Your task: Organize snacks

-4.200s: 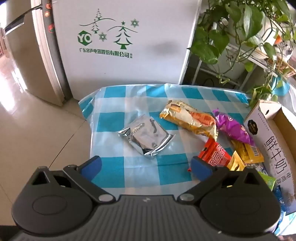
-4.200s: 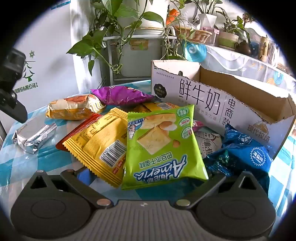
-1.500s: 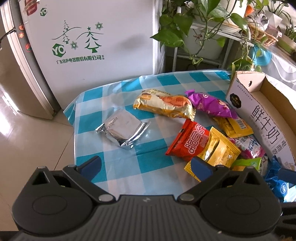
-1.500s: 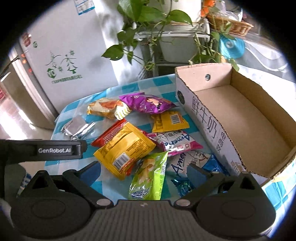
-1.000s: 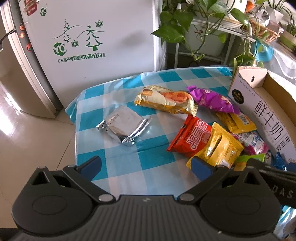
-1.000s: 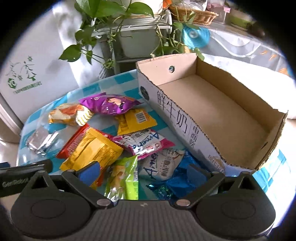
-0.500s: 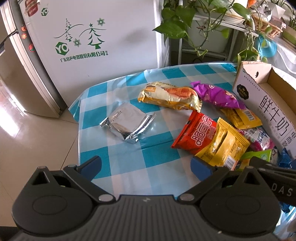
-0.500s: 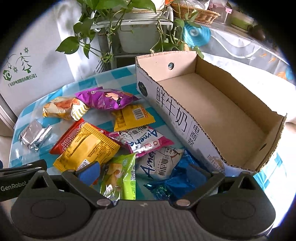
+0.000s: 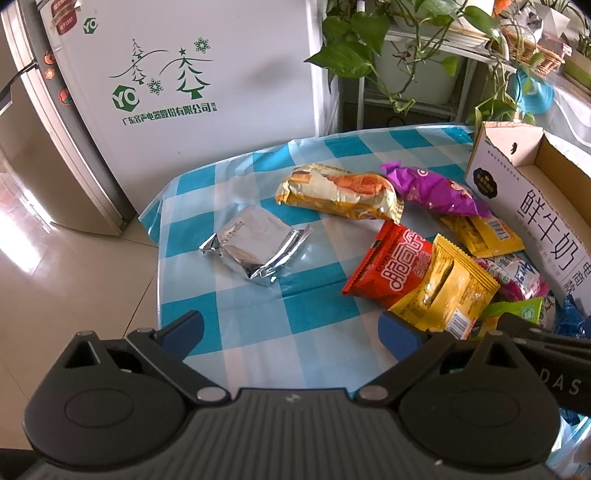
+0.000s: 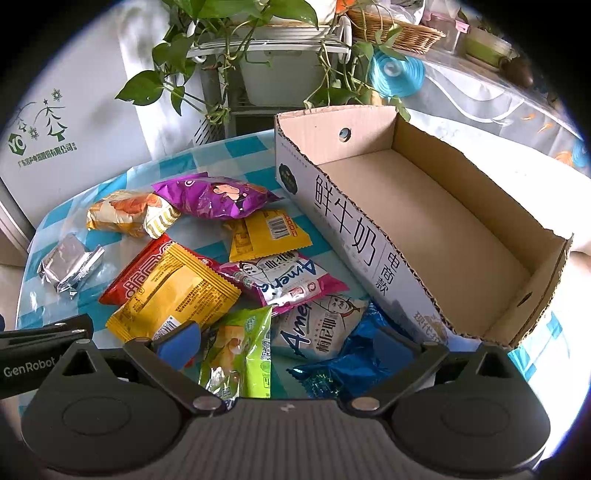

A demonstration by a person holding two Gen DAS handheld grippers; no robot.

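Observation:
Several snack packets lie on a blue-checked tablecloth (image 9: 258, 310): a silver foil pack (image 9: 255, 243), an orange-cream bag (image 9: 340, 192), a purple bag (image 9: 436, 190), a red packet (image 9: 391, 271) and a yellow packet (image 9: 447, 291). The right wrist view adds a green packet (image 10: 240, 354), a pink Amerio packet (image 10: 284, 277), a white one (image 10: 317, 325) and a blue wrapper (image 10: 354, 365). An empty cardboard box (image 10: 424, 206) stands on the right. My left gripper (image 9: 291, 328) hangs open above the cloth's near edge. My right gripper (image 10: 284, 343) is open above the green packet, holding nothing.
A white fridge (image 9: 184, 74) with green tree print stands behind the table. Potted vines on a rack (image 10: 258, 55) hang at the back. Tiled floor (image 9: 55, 277) drops off left of the table. A wicker basket (image 10: 399, 29) sits on a covered counter at the back right.
Both grippers rose and pulled back from the pile over the last seconds, and the right one swung toward the box. In the last half second both views barely shifted. No packet moved.

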